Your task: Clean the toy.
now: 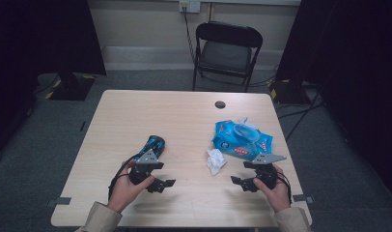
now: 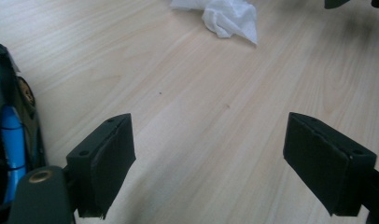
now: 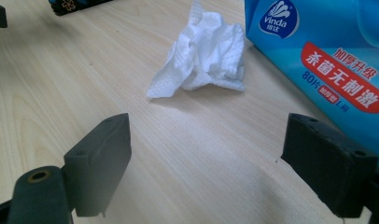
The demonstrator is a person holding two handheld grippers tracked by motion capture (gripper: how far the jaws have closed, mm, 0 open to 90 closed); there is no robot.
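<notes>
One crumpled white wipe (image 1: 216,160) is lying loose on the tabletop (image 1: 136,116), right of centre and just to the near-left of the blue wet-wipe pack (image 1: 242,137), whose lid flap is standing open at its far end. Nothing is gripping the wipe: it is sitting apart from both tools, so the pulling-out step is looking done, while any wiping with it is looking not yet begun.

The right hand-held gripper (image 1: 238,182) is hovering near the wipe, on its near-right side, with its jaws spread wide and nothing between them; in the right gripper view the wipe (image 3: 201,53) is lying ahead of the open jaws with the pack (image 3: 327,60) on the right. The left hand-held gripper (image 1: 161,184) is likewise released and empty, its jaws pointing toward the wipe (image 2: 227,16) across bare wood.

Just beside that left tool, on its far side, a blue and black toy car (image 1: 153,146) is resting on the tabletop, untouched; it (image 2: 10,140) is showing at the left edge of the left gripper view. Judging by this layout, what is remaining is picking up the wipe and, probably, cleaning the car with it.
</notes>
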